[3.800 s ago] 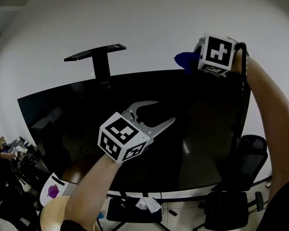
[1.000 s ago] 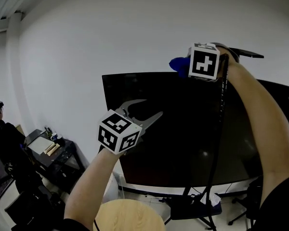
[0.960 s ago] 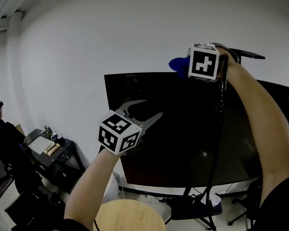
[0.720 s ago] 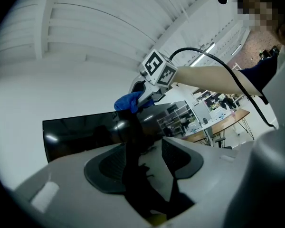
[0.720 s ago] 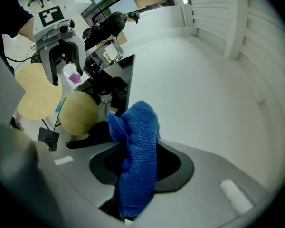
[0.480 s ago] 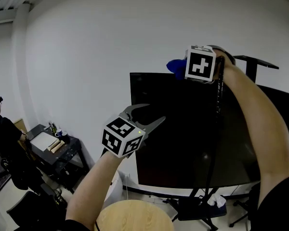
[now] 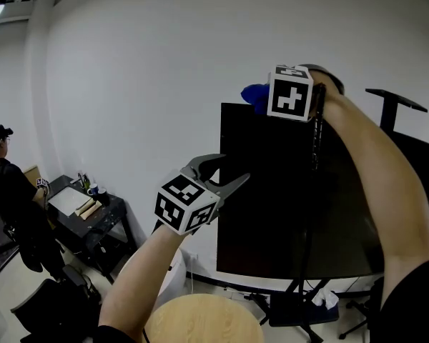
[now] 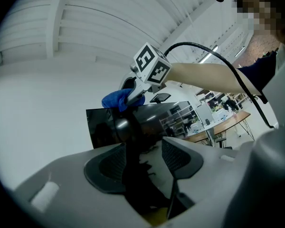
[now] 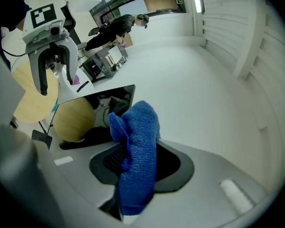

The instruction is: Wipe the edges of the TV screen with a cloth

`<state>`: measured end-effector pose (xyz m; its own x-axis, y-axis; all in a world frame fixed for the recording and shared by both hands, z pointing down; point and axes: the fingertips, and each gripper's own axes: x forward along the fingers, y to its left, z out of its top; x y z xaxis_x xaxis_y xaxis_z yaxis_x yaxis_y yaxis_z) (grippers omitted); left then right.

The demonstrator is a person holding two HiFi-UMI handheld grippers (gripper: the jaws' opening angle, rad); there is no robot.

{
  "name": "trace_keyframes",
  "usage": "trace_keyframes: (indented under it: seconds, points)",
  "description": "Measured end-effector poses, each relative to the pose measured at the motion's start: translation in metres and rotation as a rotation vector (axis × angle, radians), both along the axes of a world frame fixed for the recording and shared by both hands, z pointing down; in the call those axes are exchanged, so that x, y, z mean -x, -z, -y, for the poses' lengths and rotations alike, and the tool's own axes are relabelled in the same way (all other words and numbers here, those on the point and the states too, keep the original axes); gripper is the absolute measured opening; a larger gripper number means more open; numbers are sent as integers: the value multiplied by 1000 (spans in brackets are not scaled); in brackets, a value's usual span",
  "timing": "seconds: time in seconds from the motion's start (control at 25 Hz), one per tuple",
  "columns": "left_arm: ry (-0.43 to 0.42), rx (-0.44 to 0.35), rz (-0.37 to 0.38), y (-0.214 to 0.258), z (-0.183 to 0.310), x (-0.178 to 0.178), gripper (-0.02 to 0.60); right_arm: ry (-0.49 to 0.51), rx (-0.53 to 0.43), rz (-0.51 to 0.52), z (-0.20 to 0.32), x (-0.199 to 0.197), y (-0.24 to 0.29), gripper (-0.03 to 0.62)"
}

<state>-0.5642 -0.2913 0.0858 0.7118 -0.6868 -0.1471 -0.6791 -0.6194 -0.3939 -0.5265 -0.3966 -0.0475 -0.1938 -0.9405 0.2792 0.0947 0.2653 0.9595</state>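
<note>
Right fingers [image 9: 108, 164] pinch nubby blue cloth [image 9: 140, 146].

The TV screen [image 7: 286, 191] is black, glossy and unlit. It stands upright, with your view taking in its left edge. The cloth [image 7: 255, 96] is blue, knitted and bunched. Your right gripper [image 9: 133, 167] clamps it at the screen's upper left corner.

Bare wall [image 7: 129, 70] left of the TV screen [image 7: 272, 213] gave open room along its left edge. The right claw [image 7: 261, 100], clamping the cloth [image 7: 252, 95], filled the top left corner. The left claw [image 7: 232, 168], jaws apart, hung before the left edge. A round wooden top [image 7: 204, 320] stood below.
</note>
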Motion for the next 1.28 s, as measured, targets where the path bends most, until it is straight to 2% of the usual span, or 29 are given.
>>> trace_keyframes:
  seconds: [0.24, 0.6, 0.76, 0.88, 1.04, 1.28]
  points:
    - [18, -2, -17, 0, -5, 22, 222, 59, -3, -40, 0, 44, -6, 138]
    - [49, 4, -28, -5, -7, 53, 222, 144, -86, -36, -1, 104, -7, 140]
    - [60, -2, -30, -3, -8, 63, 222, 224, -127, -12, -14, 130, -2, 141]
    - [66, -13, -38, 0, -11, 70, 222, 255, -109, -46, -30, 149, -4, 141]
    - [75, -8, -54, -1, -11, 79, 222, 226, -69, -114, -34, 164, -18, 141]
    - [72, 33, -72, -22, -4, 87, 222, 124, -55, -163, -10, 158, -53, 141]
